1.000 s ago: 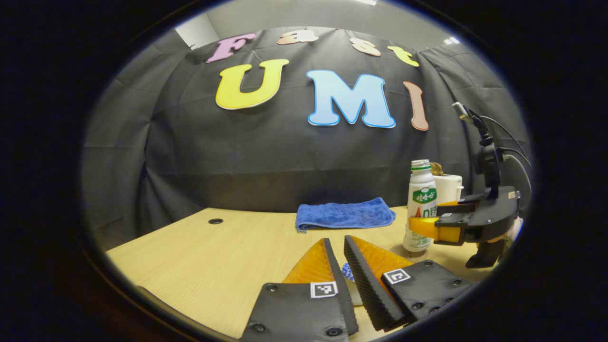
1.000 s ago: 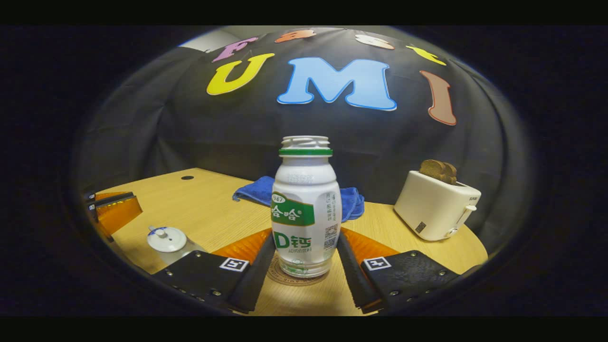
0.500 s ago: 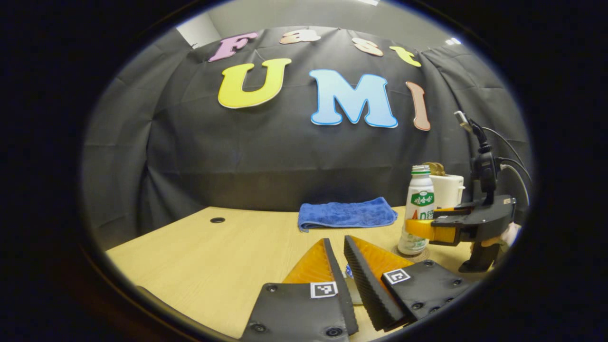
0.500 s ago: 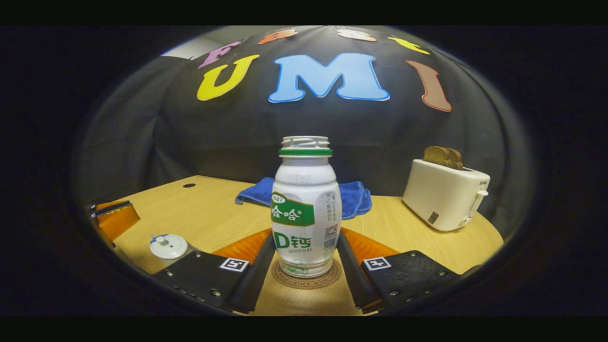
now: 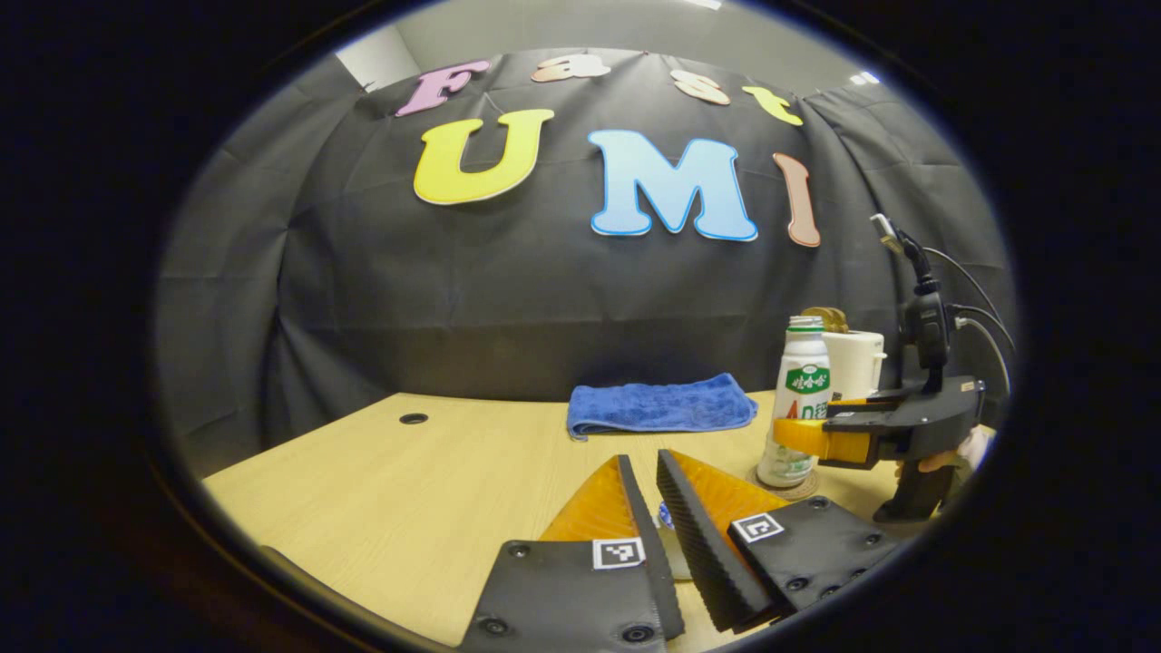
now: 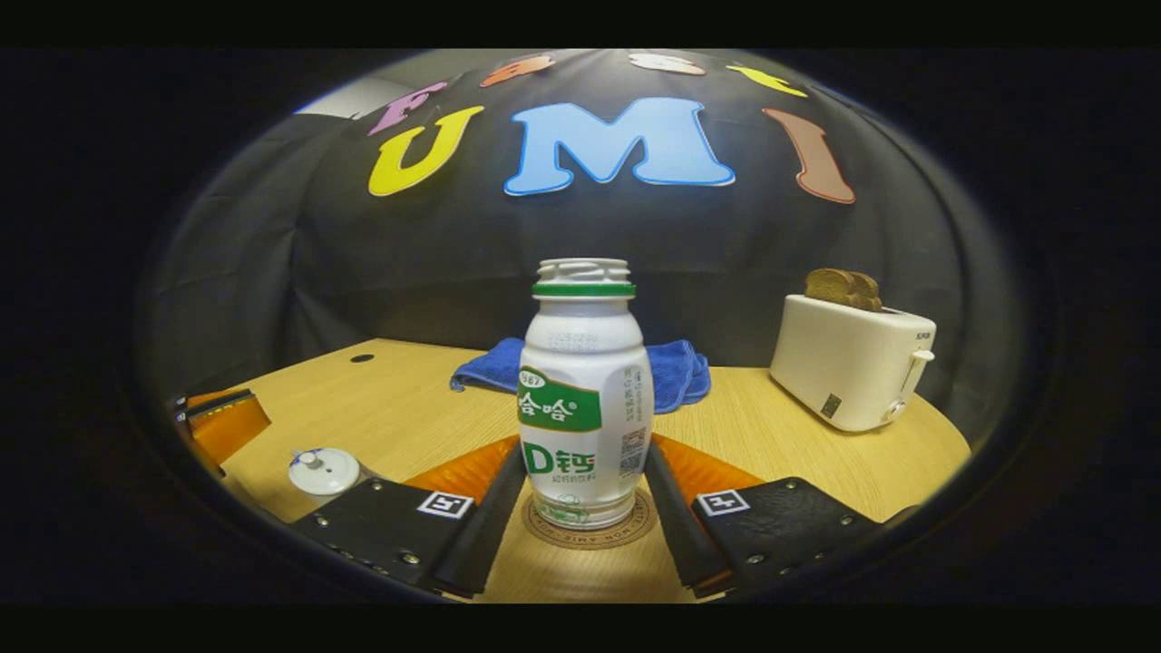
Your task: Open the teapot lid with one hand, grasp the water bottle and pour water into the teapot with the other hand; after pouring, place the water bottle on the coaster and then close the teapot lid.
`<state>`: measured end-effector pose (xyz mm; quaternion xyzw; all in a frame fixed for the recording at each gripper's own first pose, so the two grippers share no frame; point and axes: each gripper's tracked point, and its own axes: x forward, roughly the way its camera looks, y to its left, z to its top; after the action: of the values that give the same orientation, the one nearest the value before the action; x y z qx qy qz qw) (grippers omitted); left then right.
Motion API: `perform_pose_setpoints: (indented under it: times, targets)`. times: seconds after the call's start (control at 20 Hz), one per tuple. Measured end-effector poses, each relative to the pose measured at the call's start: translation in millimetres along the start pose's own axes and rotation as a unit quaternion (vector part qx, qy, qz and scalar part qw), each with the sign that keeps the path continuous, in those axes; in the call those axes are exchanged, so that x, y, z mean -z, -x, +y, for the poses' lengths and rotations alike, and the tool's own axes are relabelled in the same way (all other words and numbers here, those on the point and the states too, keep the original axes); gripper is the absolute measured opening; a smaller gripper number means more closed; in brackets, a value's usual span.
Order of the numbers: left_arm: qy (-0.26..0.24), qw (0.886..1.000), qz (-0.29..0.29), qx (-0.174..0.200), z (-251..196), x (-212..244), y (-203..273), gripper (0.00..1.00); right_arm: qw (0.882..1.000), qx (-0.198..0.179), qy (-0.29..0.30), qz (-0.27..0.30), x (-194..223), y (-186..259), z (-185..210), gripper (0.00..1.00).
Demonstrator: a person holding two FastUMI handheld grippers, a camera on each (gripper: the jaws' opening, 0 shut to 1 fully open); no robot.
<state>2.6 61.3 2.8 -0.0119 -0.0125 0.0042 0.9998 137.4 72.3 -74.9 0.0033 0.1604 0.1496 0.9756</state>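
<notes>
Right gripper [image 6: 583, 508] closed on upright water bottle [image 6: 585, 399], standing on coaster [image 6: 590, 533]. Left gripper [image 5: 655, 508] slightly parted, nothing clearly held, above lidded teapot [image 6: 324, 472]. Beyond, on desk [image 6: 408, 408]: blue towel [image 6: 676, 372], toaster [image 6: 848, 363].

Glossy smooth plastic water bottle [image 6: 583, 399] between the fingers, pale matt wood-grain table [image 6: 408, 408], fluffy blue terry towel [image 6: 676, 372] beyond, smooth white toaster [image 6: 848, 363].

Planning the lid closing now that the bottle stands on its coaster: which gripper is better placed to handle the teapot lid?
Left, probably. The left gripper hovers right over the lid, while the right gripper flanks the bottle on the coaster.
</notes>
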Motion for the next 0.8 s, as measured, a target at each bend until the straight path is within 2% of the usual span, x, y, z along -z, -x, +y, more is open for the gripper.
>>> perform_pose_setpoints:
  times: [0.05,0.1,0.15,0.2,0.3,0.8]
  targets:
    - [0.000,1.000,-0.001,0.000,0,0,0,1.00,1.000,-0.001,-0.004,-0.002,-2,0,1,0.75]
    - [0.001,1.000,-0.001,0.000,0,-1,0,0.00,1.000,0.000,-0.004,-0.005,-4,1,-1,0.75]
    - [0.001,1.000,-0.002,0.000,0,-1,1,0.00,1.000,0.001,-0.001,-0.008,-4,4,-1,0.77]
    - [0.001,1.000,-0.002,0.001,0,-1,1,0.00,1.000,0.004,0.004,-0.009,-6,9,-3,0.89]
    - [0.000,1.000,-0.003,0.002,-1,-1,1,0.00,1.000,0.007,0.011,-0.018,-12,14,-3,0.95]
    - [0.009,1.000,-0.011,0.005,-9,-4,26,0.00,0.998,0.018,-0.016,-0.063,-32,75,2,0.96]
